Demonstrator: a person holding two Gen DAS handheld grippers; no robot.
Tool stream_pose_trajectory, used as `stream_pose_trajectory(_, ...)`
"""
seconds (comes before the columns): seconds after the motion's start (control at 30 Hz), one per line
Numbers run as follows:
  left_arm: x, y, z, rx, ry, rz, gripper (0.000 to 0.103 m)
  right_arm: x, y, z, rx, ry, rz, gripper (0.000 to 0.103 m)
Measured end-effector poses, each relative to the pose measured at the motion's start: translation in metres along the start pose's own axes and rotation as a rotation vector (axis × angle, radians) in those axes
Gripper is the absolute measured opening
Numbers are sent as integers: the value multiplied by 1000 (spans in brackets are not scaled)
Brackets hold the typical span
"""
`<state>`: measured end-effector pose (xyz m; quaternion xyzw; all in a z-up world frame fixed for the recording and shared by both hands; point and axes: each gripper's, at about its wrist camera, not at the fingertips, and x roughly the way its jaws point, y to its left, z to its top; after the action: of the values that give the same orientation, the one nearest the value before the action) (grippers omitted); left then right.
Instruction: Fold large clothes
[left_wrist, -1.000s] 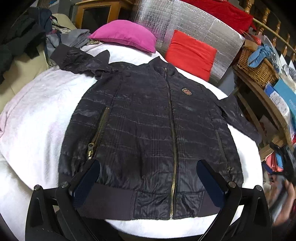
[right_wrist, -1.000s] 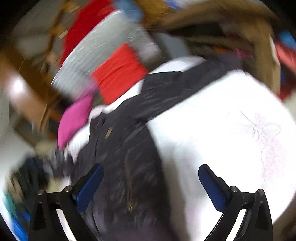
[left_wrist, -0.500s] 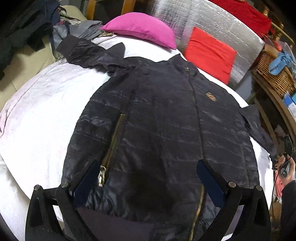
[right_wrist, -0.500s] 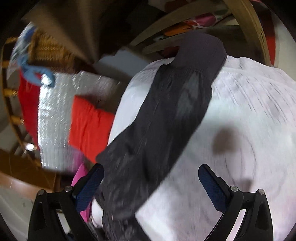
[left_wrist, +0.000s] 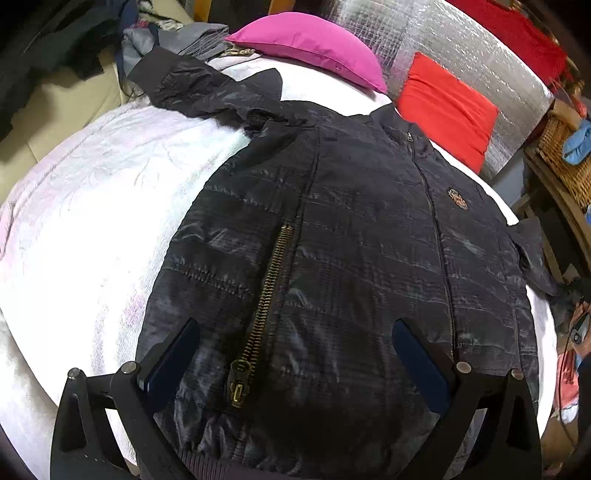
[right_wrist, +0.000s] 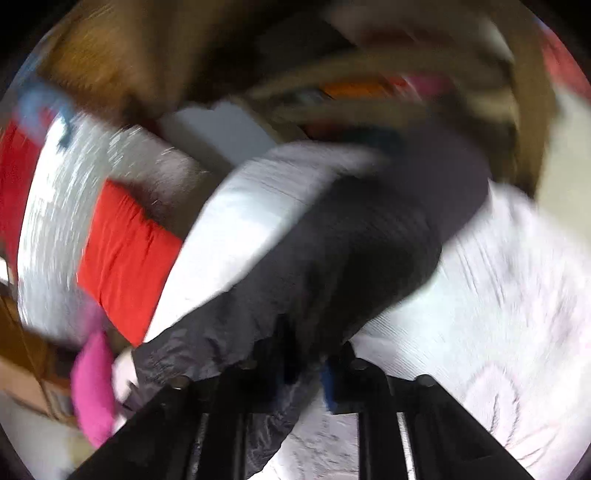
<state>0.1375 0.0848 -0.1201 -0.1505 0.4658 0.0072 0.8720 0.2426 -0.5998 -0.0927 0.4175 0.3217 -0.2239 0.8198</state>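
Since the earlier frames, the right gripper is being brought from wide open to nearly shut: its jaws are closing at this moment, and dark fabric is being pinched between them. What is being caught appears to be the sleeve of the black quilted jacket with brass zips, though the right wrist view is heavily blurred. The left gripper has been carried lower and closer over the jacket's hem, and its blue-padded jaws are being held wide apart with nothing between them.

The jacket is lying face up and zipped on the white quilted bed cover, one sleeve stretched toward the magenta cushion, the other trailing off the far edge. With that sleeve now being gripped, the first fold, sleeve over chest, is judged to be starting.

From the left wrist view the whole garment is being shown flat, with the pocket zip directly below the open jaws; the right gripper is not being made out there. Only in the right wrist view is the pinch itself being shown, beside the red cushion.
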Motion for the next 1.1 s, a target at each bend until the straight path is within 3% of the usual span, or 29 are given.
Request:
stream_pose_trajectory(0.13, 3, 9, -4, -32, 9, -27, 103, -38, 108, -8, -263, -109, 25, 13)
stream_pose_trajectory(0.27, -3, 13, -6, -37, -4, -49, 103, -84, 236, -51, -536, -214, 138, 13)
stream_pose_trajectory(0.4, -10, 23, -8, -66, -20, -70, 103, -115, 334, -140, -801, -265, 240, 13)
stream_pose_trajectory(0.53, -14, 35, -10, -102, -22, -80, 103, -99, 387, -238, -959, -179, 306, 14)
stream_pose_trajectory(0.63, -17, 42, -11, -114, -22, -79, 103, -62, 390, -300, -998, -32, 315, 18)
stream_pose_trajectory(0.7, -19, 44, -11, -110, -22, -72, 103, -29, 381, -330, -1012, 103, 296, 56)
stream_pose_trajectory(0.73, -20, 45, -12, -109, -24, -70, 103, -13, 372, -345, -1005, 190, 285, 103)
stream_pose_trajectory(0.83, -22, 46, -11, -106, -24, -64, 103, 4, 350, -357, -937, 277, 310, 103)
stream_pose_trajectory(0.97, -23, 41, -7, -83, -28, -51, 103, -13, 320, -328, -745, 254, 448, 103)
stream_pose_trajectory(1.1, -25, 17, 8, -12, -39, -48, 103, -24, 271, -299, -589, 230, 517, 103)
